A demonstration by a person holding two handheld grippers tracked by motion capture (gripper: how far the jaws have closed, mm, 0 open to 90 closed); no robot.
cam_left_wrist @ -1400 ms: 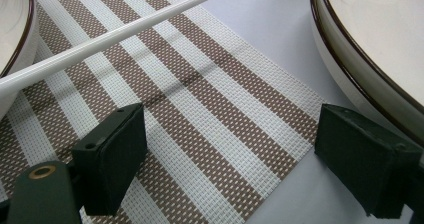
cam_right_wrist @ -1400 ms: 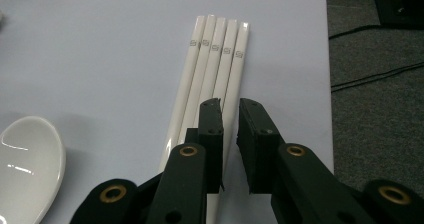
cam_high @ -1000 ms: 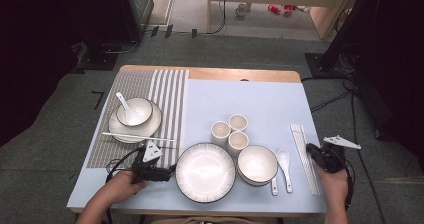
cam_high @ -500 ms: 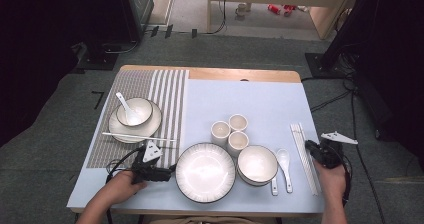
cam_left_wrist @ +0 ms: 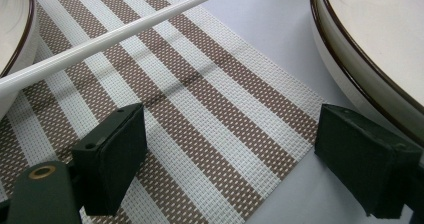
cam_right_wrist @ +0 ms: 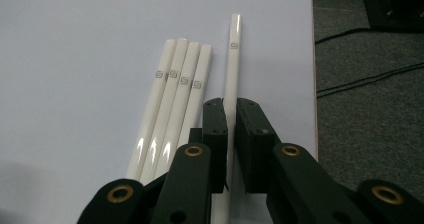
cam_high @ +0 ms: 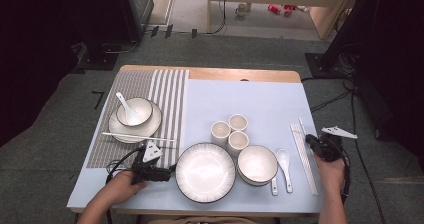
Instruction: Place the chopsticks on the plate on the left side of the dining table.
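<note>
Chopstick [cam_right_wrist: 231, 74], a single white one, runs between the fingers of the right gripper [cam_right_wrist: 231, 109], which are drawn in narrow and pinch it on both sides. It lies flat on the pale blue worktop [cam_right_wrist: 75, 44], its printed end pointing toward 12 o'clock in the right gripper view. Just beside it, at 9 o'clock, four more white chopsticks [cam_right_wrist: 172, 99] lie side by side touching one another, a thin gap apart from the held one. In the high view the right gripper [cam_high: 320, 145] sits at 3 o'clock of the worktop close to its edge, with the bundle of chopsticks [cam_high: 302, 154] along its inner side.

Outward toward 9 o'clock come two white spoons [cam_high: 285, 164], then a bowl [cam_high: 257, 164], then the large plate [cam_high: 205, 172] with a striped rim near the person's edge. Three small cups [cam_high: 231, 131] cluster at 12 o'clock of that bowl.

The left gripper [cam_left_wrist: 230, 149] has its fingers spread wide with nothing between them, hovering low over the corner of a brown and white striped mat [cam_left_wrist: 200, 109]. The rim of the large plate [cam_left_wrist: 360, 59] is close by its right finger, and a white chopstick [cam_left_wrist: 105, 41] crosses the mat ahead. In the high view the left gripper [cam_high: 165, 173] is at 7 o'clock of the worktop. Farther along the mat, at 10 o'clock, a bowl with a spoon [cam_high: 127, 111] stands on a second plate [cam_high: 150, 126].
</note>
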